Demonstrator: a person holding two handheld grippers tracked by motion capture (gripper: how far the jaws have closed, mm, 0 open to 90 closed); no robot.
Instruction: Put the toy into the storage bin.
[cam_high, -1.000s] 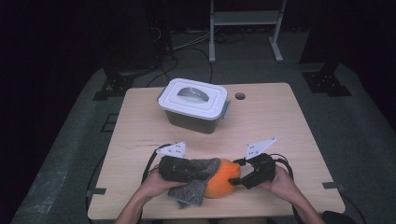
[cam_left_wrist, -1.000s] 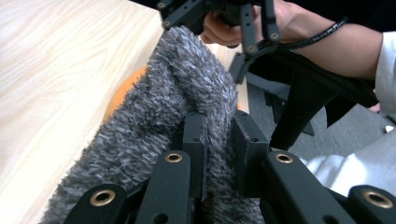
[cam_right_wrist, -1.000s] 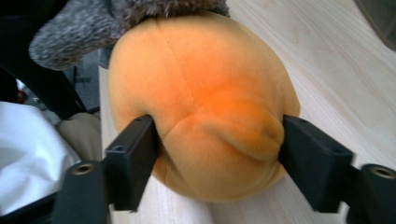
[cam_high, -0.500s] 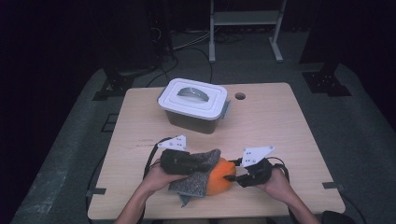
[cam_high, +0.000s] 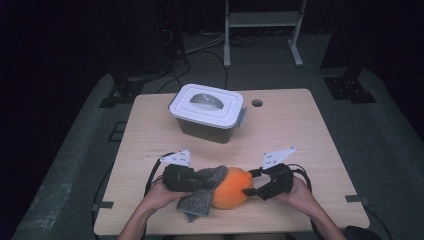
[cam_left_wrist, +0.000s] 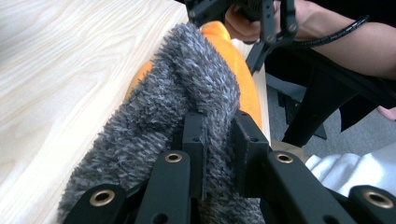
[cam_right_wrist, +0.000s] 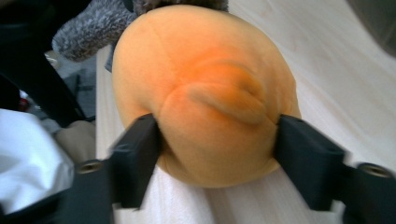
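At the lower left of the high view, the left gripper (cam_high: 197, 179) is pinching the fuzzy grey cloth (cam_high: 202, 192) tight. The cloth is lying over the orange plush toy (cam_high: 231, 187) in the lower middle. At the lower right, the right gripper (cam_high: 252, 190) is hugging the toy's end, its jaws having just been opening a bit.

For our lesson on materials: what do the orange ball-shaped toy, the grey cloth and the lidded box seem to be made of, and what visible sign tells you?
Orange toy: soft plush fabric, matte and faintly fuzzy; stitched seams show, and it looks padded.
Grey cloth: shaggy, chenille-like textile; long mottled fibres stand up from it.
Lidded box: probably plastic; smooth white lid, translucent darker walls.
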